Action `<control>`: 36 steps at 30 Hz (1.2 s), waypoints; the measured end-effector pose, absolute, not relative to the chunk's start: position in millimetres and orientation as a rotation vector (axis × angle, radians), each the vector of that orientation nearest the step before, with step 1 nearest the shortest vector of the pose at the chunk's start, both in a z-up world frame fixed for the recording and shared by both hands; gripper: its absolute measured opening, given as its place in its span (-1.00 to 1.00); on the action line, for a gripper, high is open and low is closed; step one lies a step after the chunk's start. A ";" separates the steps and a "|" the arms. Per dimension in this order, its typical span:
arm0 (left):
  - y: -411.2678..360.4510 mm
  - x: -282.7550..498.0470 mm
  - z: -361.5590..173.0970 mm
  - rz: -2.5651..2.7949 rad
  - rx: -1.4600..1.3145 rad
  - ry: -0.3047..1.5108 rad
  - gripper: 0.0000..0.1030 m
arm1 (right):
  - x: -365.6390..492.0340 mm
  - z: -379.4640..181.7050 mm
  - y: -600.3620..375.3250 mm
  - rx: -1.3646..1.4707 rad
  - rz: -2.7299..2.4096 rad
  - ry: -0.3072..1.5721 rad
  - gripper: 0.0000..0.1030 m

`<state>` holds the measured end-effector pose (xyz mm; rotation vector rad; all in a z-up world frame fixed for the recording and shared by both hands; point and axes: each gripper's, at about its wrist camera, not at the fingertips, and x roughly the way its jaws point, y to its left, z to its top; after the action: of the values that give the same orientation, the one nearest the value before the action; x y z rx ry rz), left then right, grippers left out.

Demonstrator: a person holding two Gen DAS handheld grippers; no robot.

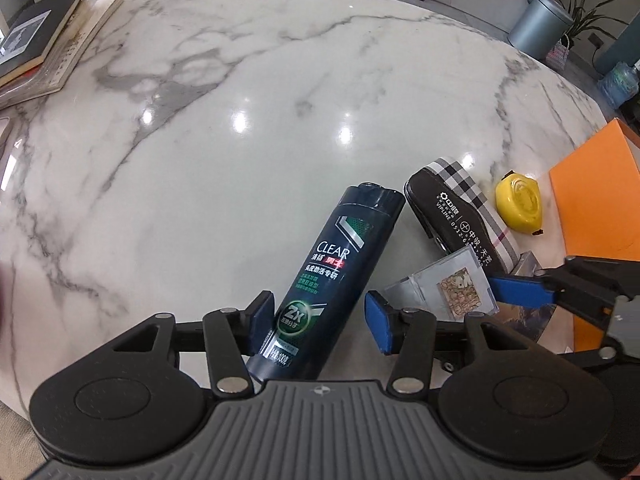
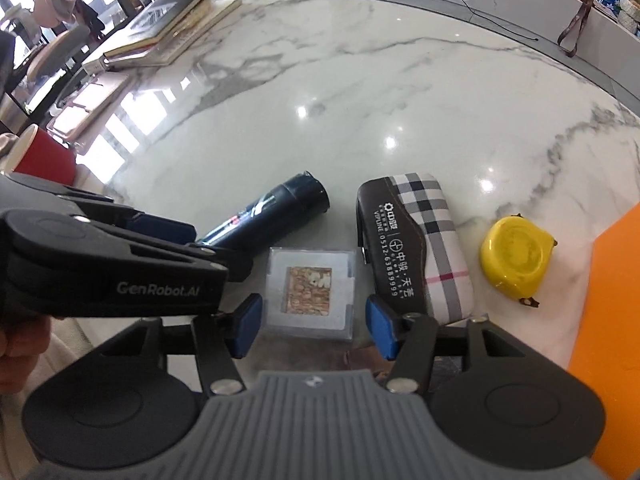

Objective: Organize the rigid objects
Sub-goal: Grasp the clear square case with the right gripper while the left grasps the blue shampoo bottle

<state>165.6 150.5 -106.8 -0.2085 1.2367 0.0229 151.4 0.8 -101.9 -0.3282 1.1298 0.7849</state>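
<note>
A dark blue CLEAR shampoo bottle (image 1: 332,256) lies on the marble table (image 1: 240,120), its cap pointing away. My left gripper (image 1: 319,309) is open and straddles the bottle's lower end: the left pad is against its side, the right pad stands clear. A clear plastic case (image 2: 311,290) with a brown picture lies flat between the fingers of my open right gripper (image 2: 313,314), with a gap on each side. In the right wrist view the bottle (image 2: 276,210) lies left of the case, under the left gripper (image 2: 176,232).
A plaid glasses case (image 2: 436,248) with a brown flap lies right of the clear case, a yellow tape measure (image 2: 516,258) beyond it. An orange box (image 2: 616,320) borders the right edge. Stacked books (image 1: 40,48) lie far left, a red cup (image 2: 44,156) near them.
</note>
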 end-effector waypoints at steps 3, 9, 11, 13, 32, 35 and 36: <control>146.9 169.1 -110.0 0.023 -0.199 1.233 0.14 | 151.8 -103.0 0.2 -0.331 0.785 1.140 -0.04; 132.9 178.1 -120.2 0.008 -0.154 1.234 0.14 | 148.6 -101.5 -3.4 -0.362 0.783 1.141 -0.04; 130.4 178.3 -120.6 0.009 -0.137 1.224 0.14 | 148.6 -101.5 -3.3 -0.363 0.783 1.137 -0.04; 129.0 178.7 -120.8 0.012 -0.128 1.214 0.14 | 148.8 -102.9 -2.3 -0.369 0.783 1.133 -0.04; 137.3 165.3 -96.7 -0.014 -0.223 1.107 -0.25 | 136.4 -84.2 -6.5 -0.400 0.809 1.054 -0.08; 134.5 158.1 -89.3 -0.024 -0.234 1.098 -0.25 | 134.3 -76.4 -12.8 -0.393 0.810 1.038 -0.08; 132.8 155.0 -86.4 -0.027 -0.235 1.091 -0.26 | 133.6 -73.5 -15.4 -0.390 0.807 1.031 -0.08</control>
<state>155.0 132.8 -86.4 -0.2348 1.0912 -0.0273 133.6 -15.4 -73.5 -0.3902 1.0309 0.8074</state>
